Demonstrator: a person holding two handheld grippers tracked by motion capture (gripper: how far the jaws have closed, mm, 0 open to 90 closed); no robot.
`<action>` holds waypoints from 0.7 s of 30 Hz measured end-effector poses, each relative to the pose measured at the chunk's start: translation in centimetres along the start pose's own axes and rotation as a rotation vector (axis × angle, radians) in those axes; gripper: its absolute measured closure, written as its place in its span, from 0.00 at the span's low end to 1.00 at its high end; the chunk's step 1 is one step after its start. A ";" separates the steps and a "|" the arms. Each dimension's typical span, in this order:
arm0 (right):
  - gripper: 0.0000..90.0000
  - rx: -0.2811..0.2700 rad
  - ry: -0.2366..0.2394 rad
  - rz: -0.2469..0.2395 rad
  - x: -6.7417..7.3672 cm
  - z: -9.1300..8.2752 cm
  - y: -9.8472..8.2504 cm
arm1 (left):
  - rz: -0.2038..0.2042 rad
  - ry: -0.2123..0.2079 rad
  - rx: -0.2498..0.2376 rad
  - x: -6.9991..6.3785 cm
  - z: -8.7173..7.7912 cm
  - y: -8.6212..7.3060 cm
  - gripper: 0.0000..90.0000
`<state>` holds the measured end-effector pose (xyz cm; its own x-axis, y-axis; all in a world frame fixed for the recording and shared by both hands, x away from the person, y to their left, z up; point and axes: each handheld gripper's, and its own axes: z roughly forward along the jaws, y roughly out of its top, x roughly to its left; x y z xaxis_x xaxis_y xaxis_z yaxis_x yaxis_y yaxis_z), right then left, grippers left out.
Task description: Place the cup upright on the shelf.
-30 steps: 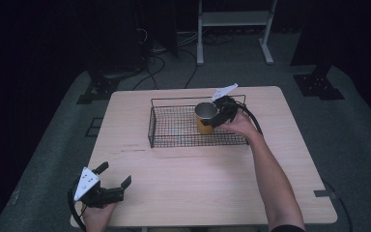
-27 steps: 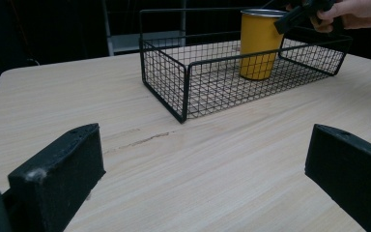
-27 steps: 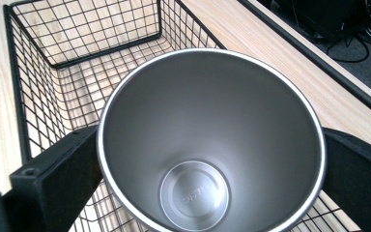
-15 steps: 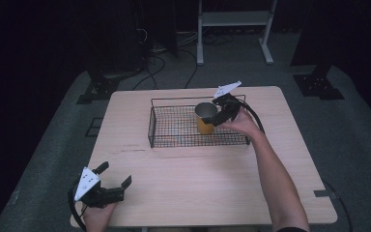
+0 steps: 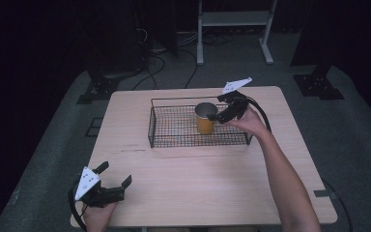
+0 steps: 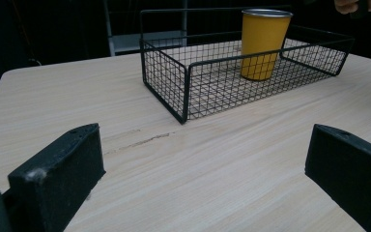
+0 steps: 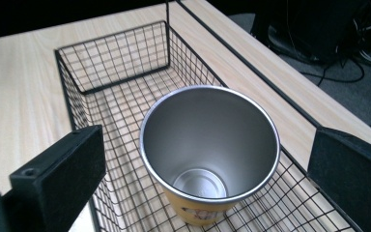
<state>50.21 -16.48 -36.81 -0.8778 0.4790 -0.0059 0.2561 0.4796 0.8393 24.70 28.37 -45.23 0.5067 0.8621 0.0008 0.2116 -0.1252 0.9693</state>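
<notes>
Yellow cup stood upright in the wire basket, its printed label cut off. Right gripper jaws spread around it; left gripper jaws spread over the table.

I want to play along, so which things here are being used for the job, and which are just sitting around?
Seems part of the job:
- yellow cup, standing upright in the basket
- wire basket
- right gripper, jaws open at the cup's rim

Just around:
- left gripper, open, resting near the table's front corner
- white stand and cables on the floor behind
</notes>
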 end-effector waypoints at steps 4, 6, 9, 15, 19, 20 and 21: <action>0.00 -0.022 0.006 -0.012 0.3 -1.2 0.3 | 0.005 0.000 0.005 -0.2 0.0 0.0 0.00; 0.00 -0.033 0.011 -0.005 0.3 -1.7 0.3 | 0.009 0.003 0.004 -0.2 0.0 0.0 0.00; 0.00 -0.044 0.014 -0.002 0.3 -2.1 0.2 | 0.008 0.006 0.004 -0.2 -0.1 0.0 0.00; 0.00 -0.065 0.024 0.002 0.5 -3.2 -0.6 | 0.006 0.008 0.006 -0.1 0.1 0.0 0.00; 0.00 -0.073 0.024 0.012 0.5 -3.8 -1.2 | 0.011 0.002 0.011 -0.1 0.0 -0.1 0.00; 0.00 -0.060 0.037 0.021 0.5 -4.1 -1.3 | 0.014 0.001 0.009 -0.2 0.0 -0.1 0.00; 0.00 -0.060 0.037 0.021 0.5 -4.1 -1.3 | 0.014 0.001 0.009 -0.2 0.0 -0.1 0.00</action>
<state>47.78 -19.87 -35.67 -0.8872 0.4603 0.0318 0.2511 0.4240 0.8702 24.59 28.24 -45.33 0.5087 0.8608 0.0142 0.2122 -0.1413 0.9669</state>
